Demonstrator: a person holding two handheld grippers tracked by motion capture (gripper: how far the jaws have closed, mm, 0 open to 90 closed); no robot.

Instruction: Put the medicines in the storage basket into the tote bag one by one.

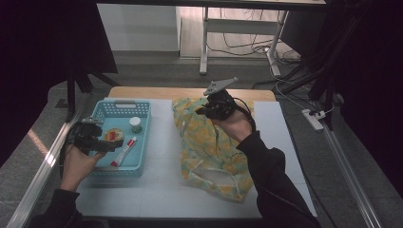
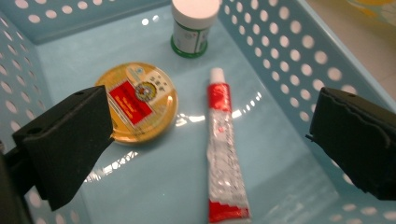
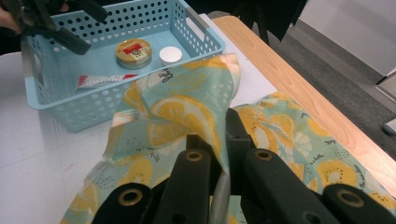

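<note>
Step in hand: you look to be packing the basket's items into the bag, with one hand holding the bag's edge up and the other choosing an item.
Right gripper (image 1: 209, 110): your jaws are pinched tight on a fold of the lemon-print cloth bag (image 1: 209, 147), lifting that edge off the table; in the right gripper view the fabric (image 3: 187, 112) rises straight out from between the closed jaws.
Bag's place: it lies crumpled on the white mat (image 1: 161, 190), just right of the basket, its lifted edge on the far side.
Left gripper (image 1: 108, 145): your jaws stand wide apart and hold nothing, hovering inside the blue basket (image 1: 102, 109) above its floor.
Between your left jaws: the red and silver tube (image 2: 223, 154) lies lengthwise in the gap, and the round yellow tin (image 2: 140, 100) sits just beside the left jaw.
Farther in: the small white-capped jar (image 2: 192, 30) stands upright near the far wall.
Next move, as I judge it: lower over the tube, centre it and close across its narrow width; keep the bag's mouth held up.
Risk: the tube is flat and glossy, so it may slip or tilt.
Count: one basket, one bag, one tube, one tin, one jar, two grippers.
</note>
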